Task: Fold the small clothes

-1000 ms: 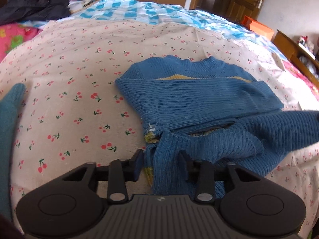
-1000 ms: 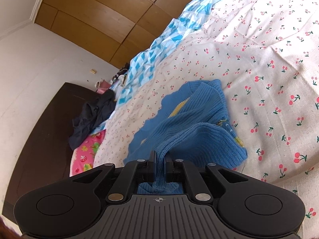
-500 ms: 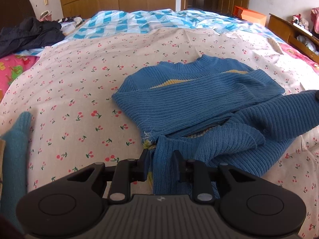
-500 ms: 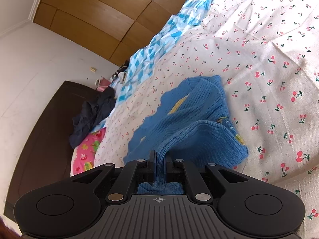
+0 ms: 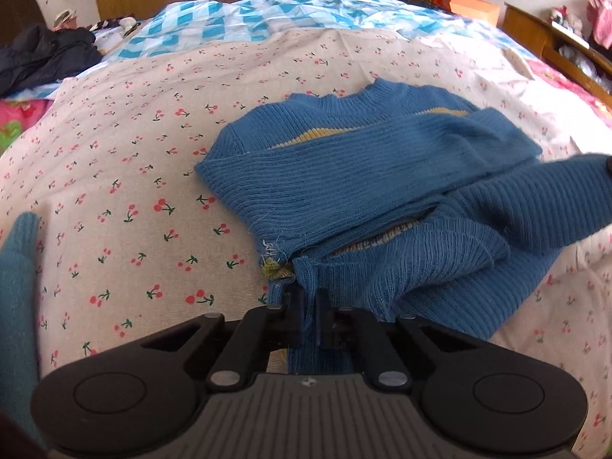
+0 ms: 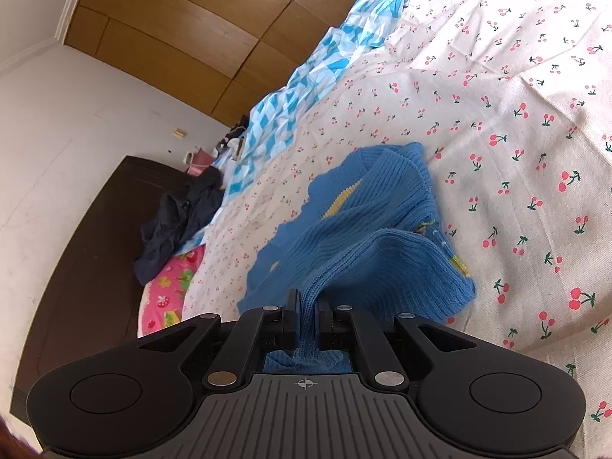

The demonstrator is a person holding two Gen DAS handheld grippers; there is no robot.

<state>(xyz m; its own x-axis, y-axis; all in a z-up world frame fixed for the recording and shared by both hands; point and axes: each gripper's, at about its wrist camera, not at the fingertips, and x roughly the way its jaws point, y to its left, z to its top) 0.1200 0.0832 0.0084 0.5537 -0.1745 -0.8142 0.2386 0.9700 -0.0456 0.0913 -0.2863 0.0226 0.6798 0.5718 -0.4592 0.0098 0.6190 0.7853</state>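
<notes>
I am holding a small blue sweater (image 5: 367,176) on the bed (image 5: 126,176), which is covered by a cherry-print sheet; the garment is lying at centre and right of the left wrist view, collar toward the top of the frame, with one sleeve already crossed over the chest. My left gripper (image 5: 310,317) is pinching the lower hem at the bottom centre of the frame, its jaws nearly together with only a thin ridge of knit between them. My right gripper (image 6: 306,315) is likewise clamping a bunched fold of the same sweater, jaws narrowed to the thickness of the cloth, and the fabric is rising from the bed to that grip. I judge that both corners of the lower part are being held so the hem can be carried up over the body in one even fold. A teal garment (image 5: 17,290) is lying at the left edge, and dark clothing (image 5: 46,53) is resting at upper left.
</notes>
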